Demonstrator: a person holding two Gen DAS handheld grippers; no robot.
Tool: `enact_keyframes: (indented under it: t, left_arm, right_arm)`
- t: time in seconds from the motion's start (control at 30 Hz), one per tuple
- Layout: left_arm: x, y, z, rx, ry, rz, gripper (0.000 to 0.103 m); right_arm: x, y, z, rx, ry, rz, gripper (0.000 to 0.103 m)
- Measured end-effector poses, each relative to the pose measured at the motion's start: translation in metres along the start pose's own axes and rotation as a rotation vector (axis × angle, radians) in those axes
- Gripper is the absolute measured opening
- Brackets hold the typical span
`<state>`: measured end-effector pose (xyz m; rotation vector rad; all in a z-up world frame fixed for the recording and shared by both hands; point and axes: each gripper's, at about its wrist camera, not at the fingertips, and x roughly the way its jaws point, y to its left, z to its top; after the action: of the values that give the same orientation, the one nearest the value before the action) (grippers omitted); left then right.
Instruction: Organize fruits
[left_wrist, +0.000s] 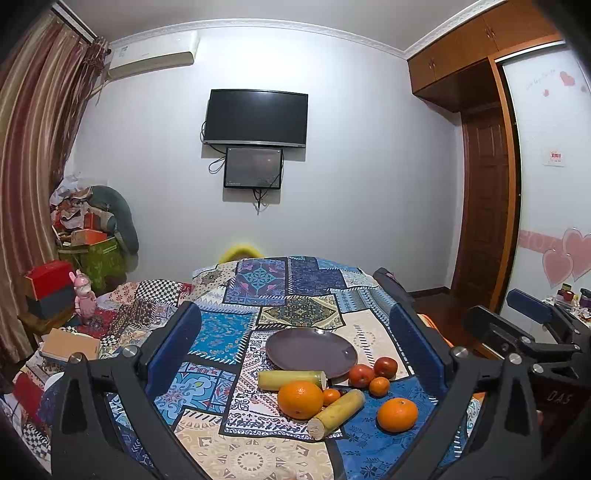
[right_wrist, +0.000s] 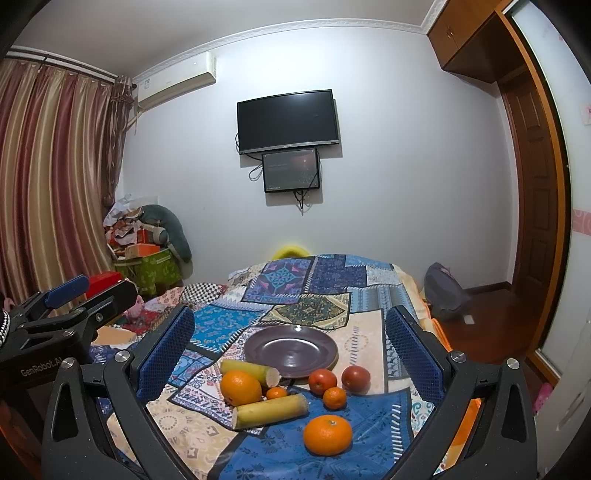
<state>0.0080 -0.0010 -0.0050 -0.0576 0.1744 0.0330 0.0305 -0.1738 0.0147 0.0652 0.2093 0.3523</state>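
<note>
- Fruit sits in a cluster on the patchwork cloth (left_wrist: 221, 325), just in front of an empty purple plate (left_wrist: 312, 349).
- My left gripper (left_wrist: 295, 343) hangs above the cloth with its blue pads spread wide, gripping nothing; I see the fruit between its fingers.
- Leftmost in the pile I see a big orange (right_wrist: 240, 387), touching one sugarcane piece (right_wrist: 249, 370) behind it and a second sugarcane piece (right_wrist: 271, 410) in front.
- A small mandarin (right_wrist: 276, 393) is tucked between the two canes.
- Further right I see two red apples (right_wrist: 322, 381) side by side, a second small mandarin (right_wrist: 334, 398) just in front of them, and another orange (right_wrist: 327, 435) nearest me, apart from the rest.
- My right gripper (right_wrist: 290, 343) is likewise wide open and holds nothing.
</note>
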Motion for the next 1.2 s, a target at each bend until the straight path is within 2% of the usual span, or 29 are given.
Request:
enact_keyframes:
  t: [0.67, 0.83, 0.87, 0.93, 1.0, 1.07, 1.2]
  left_arm:
    - [-0.002, 0.0, 0.0, 0.008, -0.008, -0.005, 0.103]
    - [0.002, 0.0, -0.002, 0.002, 0.004, 0.0, 0.102]
    - [0.004, 0.0, -0.002, 0.001, 0.008, 0.007, 0.101]
    - [0.007, 0.001, -0.004, 0.003, 0.022, 0.014, 0.092]
    - [0.013, 0.002, -0.005, 0.005, 0.049, 0.013, 0.086]
    - [0.019, 0.004, -0.008, 0.002, 0.083, 0.01, 0.083]
    - [0.036, 0.01, -0.016, -0.002, 0.161, -0.003, 0.074]
  right_arm:
    - [0.002, -0.001, 0.003, -0.002, -0.006, 0.004, 0.103]
    - [0.009, -0.007, -0.001, -0.003, 0.024, 0.002, 0.103]
    - [0.01, -0.008, -0.003, 0.0, 0.035, 0.005, 0.098]
    - [0.016, -0.014, -0.007, 0.009, 0.077, 0.014, 0.089]
    - [0.021, -0.019, -0.011, 0.02, 0.114, 0.017, 0.084]
    - [0.027, -0.026, -0.017, 0.035, 0.157, 0.022, 0.075]
    - [0.036, -0.036, -0.03, 0.039, 0.229, 0.015, 0.066]
